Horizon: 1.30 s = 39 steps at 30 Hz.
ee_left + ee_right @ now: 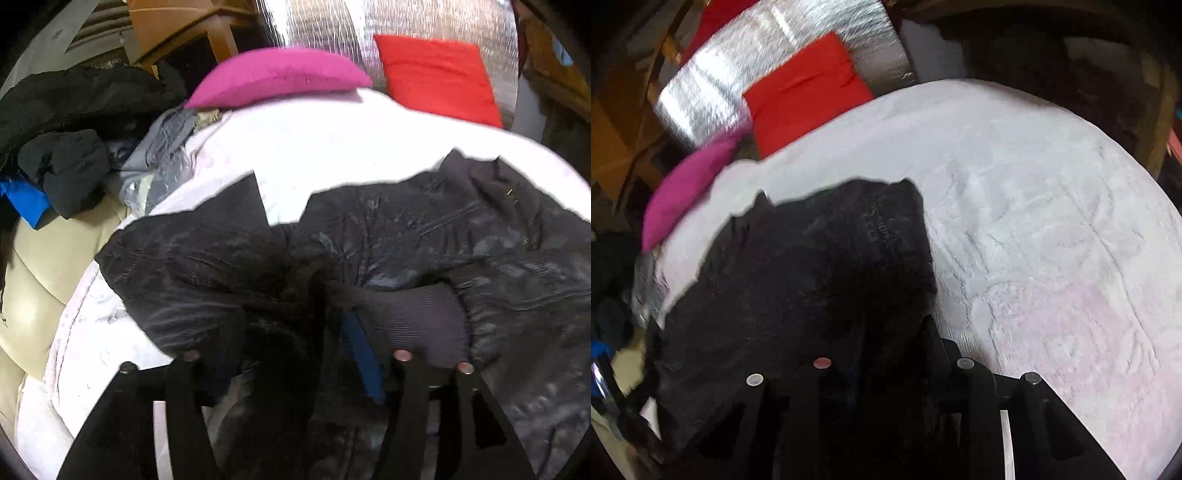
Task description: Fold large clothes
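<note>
A large black jacket (424,236) lies spread on a white bedspread (314,147). In the left wrist view my left gripper (295,325) is sunk into the jacket's dark folds beside a ribbed cuff (417,321), and its jaws look closed on the fabric. In the right wrist view the same jacket (812,277) is bunched up in front of my right gripper (886,350), whose fingers are pressed into the cloth and seem shut on it. Fingertips of both grippers are hidden by fabric.
A pink cushion (277,74) and a red cushion (436,77) sit at the bed's far edge against a silver foil panel (317,22). A heap of dark, grey and blue clothes (74,147) lies left of the bed. The white bedspread (1052,221) stretches to the right.
</note>
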Motion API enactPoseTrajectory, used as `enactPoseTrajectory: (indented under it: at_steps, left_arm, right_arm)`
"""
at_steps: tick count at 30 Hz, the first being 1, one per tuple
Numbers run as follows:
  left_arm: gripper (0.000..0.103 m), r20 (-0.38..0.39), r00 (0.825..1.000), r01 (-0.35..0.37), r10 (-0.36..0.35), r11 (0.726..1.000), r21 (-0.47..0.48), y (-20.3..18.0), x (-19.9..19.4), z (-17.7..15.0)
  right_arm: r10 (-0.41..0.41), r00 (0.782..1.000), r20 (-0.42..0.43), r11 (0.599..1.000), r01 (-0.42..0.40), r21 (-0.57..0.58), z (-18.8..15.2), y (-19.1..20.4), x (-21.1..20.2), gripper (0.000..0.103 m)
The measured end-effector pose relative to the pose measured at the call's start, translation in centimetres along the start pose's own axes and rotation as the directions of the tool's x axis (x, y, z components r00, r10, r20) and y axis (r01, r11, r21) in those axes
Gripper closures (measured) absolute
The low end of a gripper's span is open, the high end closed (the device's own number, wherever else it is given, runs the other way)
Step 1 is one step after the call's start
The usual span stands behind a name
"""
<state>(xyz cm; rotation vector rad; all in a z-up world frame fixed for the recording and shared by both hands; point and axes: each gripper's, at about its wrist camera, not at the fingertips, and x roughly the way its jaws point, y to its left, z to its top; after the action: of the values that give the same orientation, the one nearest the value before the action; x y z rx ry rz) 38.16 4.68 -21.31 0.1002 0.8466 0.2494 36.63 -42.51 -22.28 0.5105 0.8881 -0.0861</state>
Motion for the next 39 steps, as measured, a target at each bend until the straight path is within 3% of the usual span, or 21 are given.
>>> enactPoseTrajectory:
  at_steps: [1, 2, 3, 5, 8, 11, 15, 17, 19, 22, 24, 27, 30, 34, 39]
  left_arm:
    - [0.036, 0.026, 1.0, 0.007, -0.007, 1.0, 0.001, 0.4, -1.0, 0.0]
    - [0.032, 0.051, 0.999, 0.008, -0.008, 1.0, 0.0, 0.7, -2.0, 0.1]
    - [0.03, 0.085, 0.996, 0.006, -0.005, 1.0, -0.007, 1.5, -2.9, 0.2]
    - [0.018, 0.155, 0.988, -0.008, 0.016, 0.999, -0.048, 4.0, -4.9, 0.1]
    - [0.014, 0.172, 0.984, -0.025, 0.052, 0.988, -0.154, 8.6, -5.3, 0.0]
    - [0.014, 0.083, 0.995, -0.033, 0.062, 0.949, -0.313, 14.2, -3.1, -0.6]
    - [0.014, -0.034, 0.999, -0.053, 0.042, 0.866, -0.498, 20.1, 0.8, -2.2]
    - [0.014, -0.062, 0.998, -0.034, -0.002, 0.819, -0.573, 22.4, 2.8, -2.9]
    - [0.02, -0.081, 0.996, -0.033, -0.021, 0.789, -0.614, 23.4, 4.2, -3.4]
    - [0.033, -0.073, 0.995, 0.002, -0.067, 0.75, -0.661, 25.2, 6.5, -3.3]
    - [0.033, -0.075, 0.994, 0.002, -0.075, 0.721, -0.693, 26.1, 7.5, -3.6]
    - [0.033, -0.036, 0.989, 0.063, -0.143, 0.626, -0.777, 28.5, 9.3, -4.3]
    - [0.033, -0.004, 0.989, 0.081, -0.146, 0.571, -0.817, 30.1, 10.4, -4.6]
    - [0.033, -0.019, 0.986, 0.08, -0.164, 0.572, -0.816, 30.6, 12.5, -4.0]
    - [0.033, -0.036, 0.991, 0.053, -0.13, 0.621, -0.782, 30.0, 14.2, -2.0]
  right_arm:
    - [-0.004, 0.999, 0.032, 1.0, 0.004, -0.003, -0.1, 0.3, -1.1, 0.068]
    - [0.002, 0.998, 0.069, 1.0, -0.001, -0.018, -0.2, 0.6, -2.1, 0.059]
    - [0.011, 0.995, 0.098, 1.0, -0.009, -0.029, -0.5, 0.8, -2.9, 0.033]
    - [0.055, 0.981, 0.187, 0.997, -0.043, -0.069, -1.3, 2.0, -5.1, 0.015]
    - [0.098, 0.975, 0.2, 0.988, -0.072, -0.133, -2.4, 5.1, -6.3, 0.015]
    - [0.151, 0.975, 0.164, 0.976, -0.121, -0.181, -3.5, 7.7, -5.8, 0.015]
    - [0.182, 0.98, 0.083, 0.963, -0.161, -0.215, -4.8, 10.1, -4.2, 0.017]
    - [0.181, 0.983, 0.037, 0.96, -0.169, -0.223, -5.3, 11.4, -2.5, 0.021]
    - [0.16, 0.987, -0.011, 0.959, -0.159, -0.236, -6.1, 12.1, -0.9, 0.024]
    - [0.077, 0.992, -0.097, 0.963, -0.1, -0.252, -6.9, 12.8, 2.5, 0.024]
    - [0.019, 0.992, -0.125, 0.957, -0.054, -0.286, -7.5, 13.3, 4.1, 0.024]
    - [0.006, 0.994, -0.107, 0.943, -0.041, -0.329, -7.8, 14.1, 3.7, 0.024]
    - [0.026, 0.993, -0.114, 0.951, -0.059, -0.302, -7.7, 13.7, 3.5, 0.024]
    - [0.016, 0.992, -0.125, 0.948, -0.055, -0.313, -7.6, 13.5, 3.5, 0.024]
    - [0.002, 0.992, -0.122, 0.935, -0.046, -0.351, -7.7, 13.9, 3.6, 0.024]
